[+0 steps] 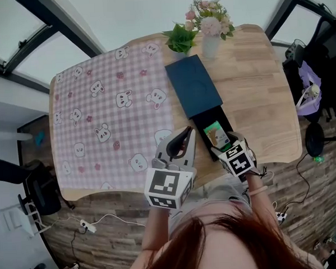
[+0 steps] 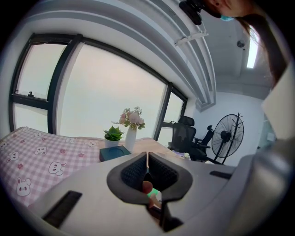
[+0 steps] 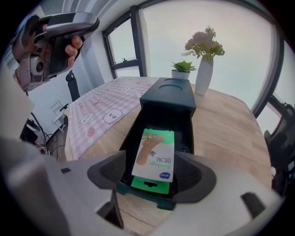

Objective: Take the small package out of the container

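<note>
A dark blue container [image 1: 194, 93] lies on the wooden table, its drawer [image 1: 226, 124] pulled out toward me. Inside the drawer lies the small package [image 3: 155, 154], a white and green bandage card, also seen from above as the package [image 1: 217, 135]. My right gripper [image 3: 154, 174] points steeply down over the drawer's near end. It is open, with the package lying between its two pads and neither pad pressing on it. My left gripper [image 1: 186, 134] hovers just left of the drawer, shut with nothing in it; its pads [image 2: 138, 168] meet along a thin line.
A pink checked cloth with bunnies [image 1: 105, 112] covers the table's left half. A white vase of flowers [image 1: 211, 41] and a small potted plant [image 1: 180, 40] stand behind the container. An office chair [image 2: 186, 133] and a fan [image 2: 226, 136] stand beyond the table's right side.
</note>
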A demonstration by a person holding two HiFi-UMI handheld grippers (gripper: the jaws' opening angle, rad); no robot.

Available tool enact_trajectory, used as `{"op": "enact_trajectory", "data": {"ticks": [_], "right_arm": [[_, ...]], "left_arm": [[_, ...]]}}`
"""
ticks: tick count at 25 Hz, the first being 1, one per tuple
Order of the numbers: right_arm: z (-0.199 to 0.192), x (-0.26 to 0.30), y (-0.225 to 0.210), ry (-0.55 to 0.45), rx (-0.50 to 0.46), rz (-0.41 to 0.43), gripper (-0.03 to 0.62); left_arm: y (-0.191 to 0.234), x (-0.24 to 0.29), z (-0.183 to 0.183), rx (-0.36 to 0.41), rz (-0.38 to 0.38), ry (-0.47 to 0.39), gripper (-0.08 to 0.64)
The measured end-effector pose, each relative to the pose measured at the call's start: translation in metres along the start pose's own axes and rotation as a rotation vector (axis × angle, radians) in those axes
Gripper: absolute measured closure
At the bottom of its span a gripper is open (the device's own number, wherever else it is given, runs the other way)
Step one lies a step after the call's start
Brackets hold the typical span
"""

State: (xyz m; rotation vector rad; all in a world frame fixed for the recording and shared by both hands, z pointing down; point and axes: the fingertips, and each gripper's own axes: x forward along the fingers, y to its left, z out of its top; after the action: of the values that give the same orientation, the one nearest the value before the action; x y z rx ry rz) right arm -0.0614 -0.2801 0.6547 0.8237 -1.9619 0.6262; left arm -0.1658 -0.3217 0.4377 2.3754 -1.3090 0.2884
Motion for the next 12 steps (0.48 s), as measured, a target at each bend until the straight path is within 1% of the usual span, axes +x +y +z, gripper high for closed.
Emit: {"op": "enact_trajectory", "data": {"ticks": [12], "right_arm": [[-0.004, 0.013, -0.005, 0.064, 0.007, -0.015, 0.264]], "left_arm": [[0.008, 0.009, 0.003, 0.0, -0.021, 0.013, 0.543]]}}
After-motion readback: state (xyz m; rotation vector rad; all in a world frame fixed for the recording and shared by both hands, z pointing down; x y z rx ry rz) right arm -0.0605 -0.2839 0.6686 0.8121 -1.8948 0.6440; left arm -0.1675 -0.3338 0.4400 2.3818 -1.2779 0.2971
